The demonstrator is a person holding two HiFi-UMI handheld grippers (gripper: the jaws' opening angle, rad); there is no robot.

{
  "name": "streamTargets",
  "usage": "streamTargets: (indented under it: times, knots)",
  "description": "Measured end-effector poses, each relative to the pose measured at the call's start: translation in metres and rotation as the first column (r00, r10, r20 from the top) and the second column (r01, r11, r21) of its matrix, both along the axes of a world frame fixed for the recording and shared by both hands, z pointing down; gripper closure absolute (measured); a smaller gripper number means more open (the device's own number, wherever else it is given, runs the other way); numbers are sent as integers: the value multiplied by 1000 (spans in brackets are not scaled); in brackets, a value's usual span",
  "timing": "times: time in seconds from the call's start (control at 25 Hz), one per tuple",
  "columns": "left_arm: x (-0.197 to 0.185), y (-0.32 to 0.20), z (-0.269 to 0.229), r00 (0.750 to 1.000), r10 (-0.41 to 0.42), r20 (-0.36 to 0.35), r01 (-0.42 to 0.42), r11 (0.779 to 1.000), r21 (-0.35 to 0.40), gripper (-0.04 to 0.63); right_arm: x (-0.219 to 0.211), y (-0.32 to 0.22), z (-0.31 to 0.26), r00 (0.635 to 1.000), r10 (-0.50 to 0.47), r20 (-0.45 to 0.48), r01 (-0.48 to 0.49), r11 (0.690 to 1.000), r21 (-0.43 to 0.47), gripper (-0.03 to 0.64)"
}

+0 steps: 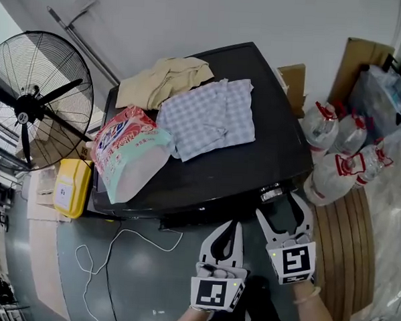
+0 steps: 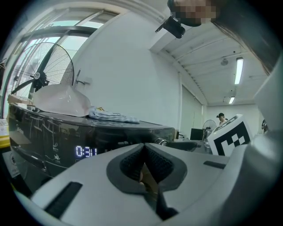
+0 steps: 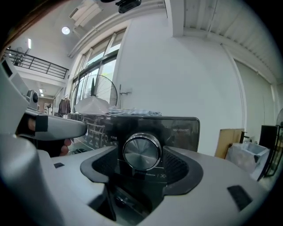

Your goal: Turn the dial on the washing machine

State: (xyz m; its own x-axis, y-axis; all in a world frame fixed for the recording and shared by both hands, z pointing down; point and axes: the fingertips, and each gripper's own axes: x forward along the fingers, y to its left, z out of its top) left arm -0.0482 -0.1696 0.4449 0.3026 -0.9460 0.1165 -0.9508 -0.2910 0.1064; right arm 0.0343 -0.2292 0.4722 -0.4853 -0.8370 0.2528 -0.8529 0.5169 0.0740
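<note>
Dial (image 3: 141, 151) sits low on the dark front panel of the washing machine (image 1: 254, 152). In the head view it lies at about five o'clock of the machine's black top, right at the front edge (image 1: 272, 192).

Going down in size from the machine: a big fan (image 1: 36, 101) stands at its nine o'clock. A checked shirt (image 1: 209, 117) lies spread on the middle of the lid, a beige cloth (image 1: 164, 77) at its eleven o'clock, and a plastic bag (image 1: 130, 153) with red print at its eight o'clock.

The right gripper (image 1: 278, 204) points at the panel from six o'clock. Its own view shows the right gripper (image 3: 142, 164) with its jaws spread wide. The dial stands between them, one pad at its three o'clock and one at its nine o'clock, and a thin gap on each side (neither pad presses on it).

The left gripper (image 1: 232, 225) hangs at the right one's seven o'clock, back from the panel. In its own view the left gripper (image 2: 144, 148) has its jaws closed together on nothing.

The dial is a round knob with a brushed silver face and a bright metal rim, standing proud of the glossy panel. Small pale print runs just under it, too small to read.
</note>
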Motion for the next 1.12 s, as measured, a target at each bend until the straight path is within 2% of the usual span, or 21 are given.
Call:
streamTargets:
  times: [0.2,0.48,1.12]
  knots:
    - [1,-5,1,1000,-9,-28,9,1000,-13,581,-1,-8,3,1000,30,6,-30,1000,0,293]
    - [-5,-5,8,1000,-18,-16,18,1000,-13,581,0,-10,3,998,63,-6,-63,998,16,317]
    - [-15,-3,13,999,-30,-34,29,999,-23,581,6,-10,8,981,138,138,-127,988,-86,322]
